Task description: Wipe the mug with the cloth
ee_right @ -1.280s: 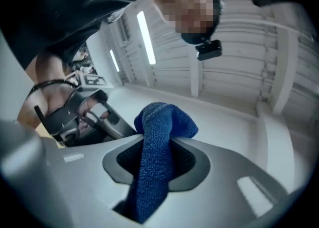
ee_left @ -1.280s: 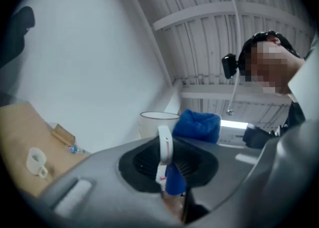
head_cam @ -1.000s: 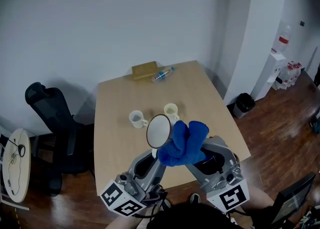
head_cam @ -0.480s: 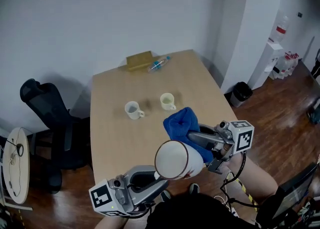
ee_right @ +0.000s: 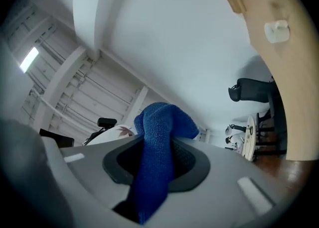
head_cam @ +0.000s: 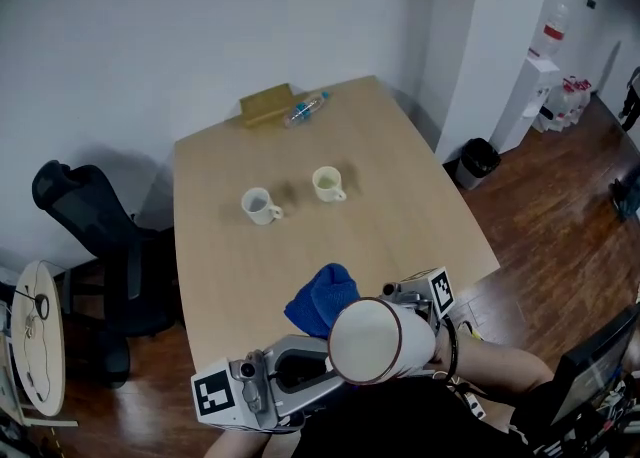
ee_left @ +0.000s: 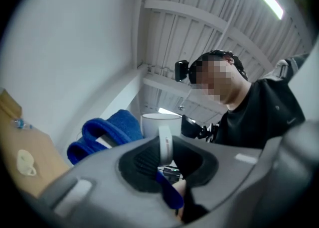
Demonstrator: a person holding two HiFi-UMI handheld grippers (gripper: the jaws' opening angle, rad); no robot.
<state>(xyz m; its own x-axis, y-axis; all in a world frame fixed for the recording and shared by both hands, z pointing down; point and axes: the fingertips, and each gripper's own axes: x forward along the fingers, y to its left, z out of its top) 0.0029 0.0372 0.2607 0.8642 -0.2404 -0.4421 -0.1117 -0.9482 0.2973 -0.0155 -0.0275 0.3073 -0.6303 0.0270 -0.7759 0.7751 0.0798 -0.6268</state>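
The person held the white ceramic mug (head_cam: 372, 342) up in the air, close to the chest and above the near edge of the pale wooden table (head_cam: 400, 216). The left gripper (head_cam: 312, 366) had its jaws closed on the mug's handle (ee_left: 165, 145), the thin white loop pinched between the pads. That set the mug beyond the gripper, its long axis lying across the line of the jaws and one round end turned up toward the person's head.

The right gripper (ee_right: 158, 158) was clamped on the blue terry cloth (head_cam: 320, 298), a thick fold bulging out past its jaws. The cloth sat just beside the mug's wall, on the side away from the person; whether it actually touched, I couldn't make out.

To my eye the right hand was the wiping one, and it only needed to press the cloth across onto the mug's side. Two small mugs (head_cam: 262, 205) stood well apart, far up the table.
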